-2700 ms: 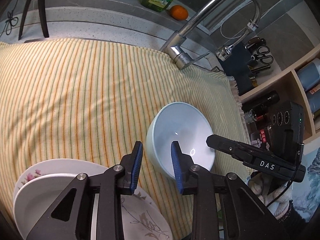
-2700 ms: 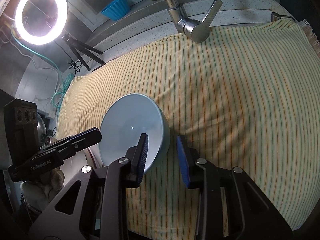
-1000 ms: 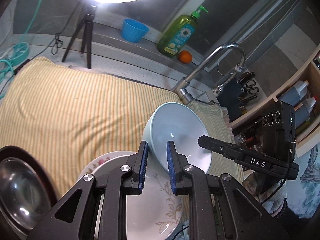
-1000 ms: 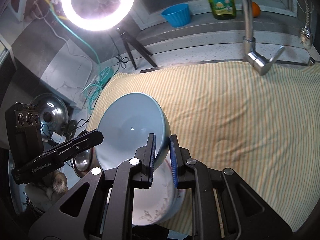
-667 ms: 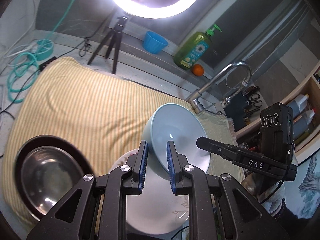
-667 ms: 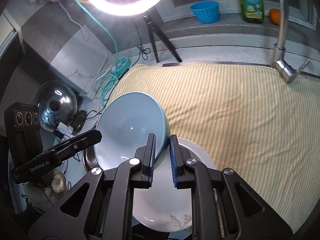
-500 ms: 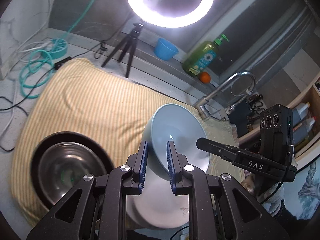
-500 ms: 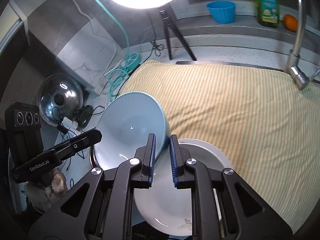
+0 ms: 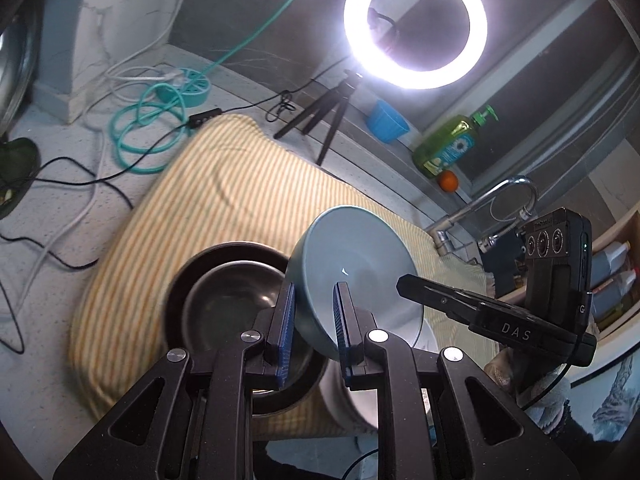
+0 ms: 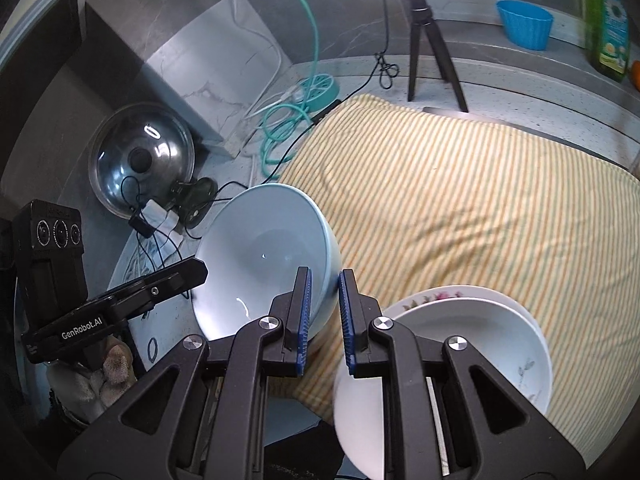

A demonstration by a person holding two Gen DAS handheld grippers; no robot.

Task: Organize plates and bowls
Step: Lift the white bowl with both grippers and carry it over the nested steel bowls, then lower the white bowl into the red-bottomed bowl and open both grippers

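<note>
Holding blue bowl (image 9: 356,256) by opposite rims — left gripper (image 9: 314,322) and right gripper (image 10: 323,312) both narrow, pinched on wall. Bowl mid-frame, tilted, above steel bowl (image 9: 236,304). Likely glazed, slick, breakable — rim grip shallow; white plates (image 10: 472,344) lower right.

Between my pads I see a glossy, smooth pale-blue glazed bowl (image 9: 356,264). Below my left gripper (image 9: 314,320) sits a dull metal bowl (image 9: 240,304) on matt, woven striped cloth (image 9: 224,196).
</note>
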